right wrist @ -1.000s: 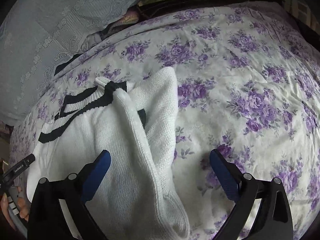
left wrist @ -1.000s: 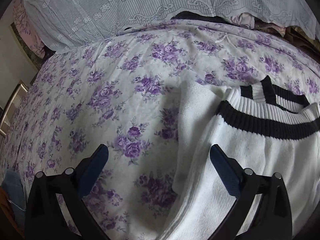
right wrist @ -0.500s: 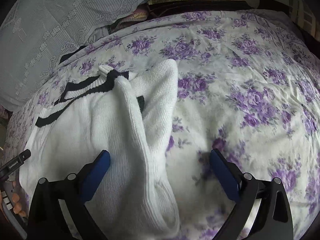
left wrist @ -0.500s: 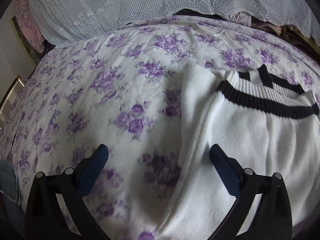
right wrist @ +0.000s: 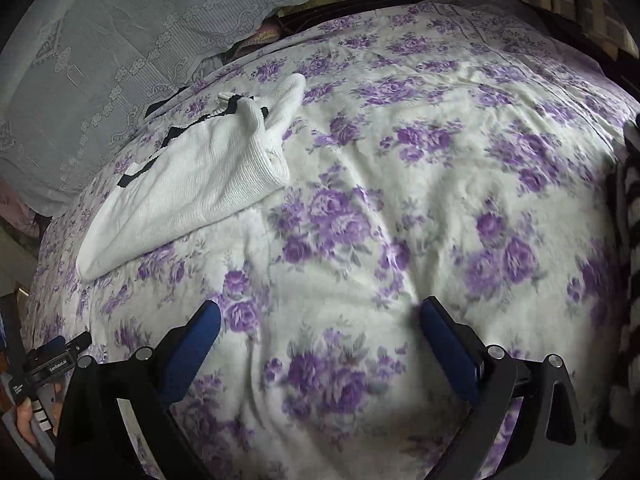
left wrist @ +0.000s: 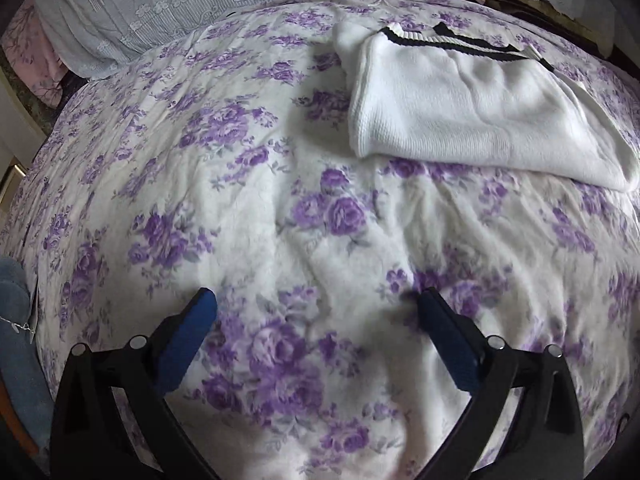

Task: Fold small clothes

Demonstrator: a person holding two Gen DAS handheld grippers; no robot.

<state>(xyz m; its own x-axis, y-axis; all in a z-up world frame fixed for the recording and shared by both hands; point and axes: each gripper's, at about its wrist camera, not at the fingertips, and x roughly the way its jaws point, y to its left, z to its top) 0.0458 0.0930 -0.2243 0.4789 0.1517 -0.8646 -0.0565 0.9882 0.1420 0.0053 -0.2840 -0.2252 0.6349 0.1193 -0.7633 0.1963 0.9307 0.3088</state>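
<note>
1. While I watched the left wrist view, my left gripper [left wrist: 316,304] hung over the bedspread [left wrist: 280,200] with its blue pads spread wide and nothing between them.
2. At the left edge of that view I saw some blue fabric [left wrist: 16,320], though I could not tell what it was.
3. The sweater [left wrist: 472,120], white knit with black stripes at the neck, lay folded on the bedspread up and to the right, well apart from the pads.
4. A lace cover [left wrist: 160,4] ran along the head of the bed behind it.
5. In the right wrist view, a hand [right wrist: 28,420] at the lower left held the other device.
6. The sweater [right wrist: 192,184] lay at the upper left there, one sleeve doubled over its top and a cuff pointing toward the lace cover [right wrist: 100,60].
7. My right gripper [right wrist: 320,316] also stood wide apart and empty above the bedspread [right wrist: 400,200], well clear of the sweater.
8. A dark patterned fabric [right wrist: 628,200] showed at the far right edge.
</note>
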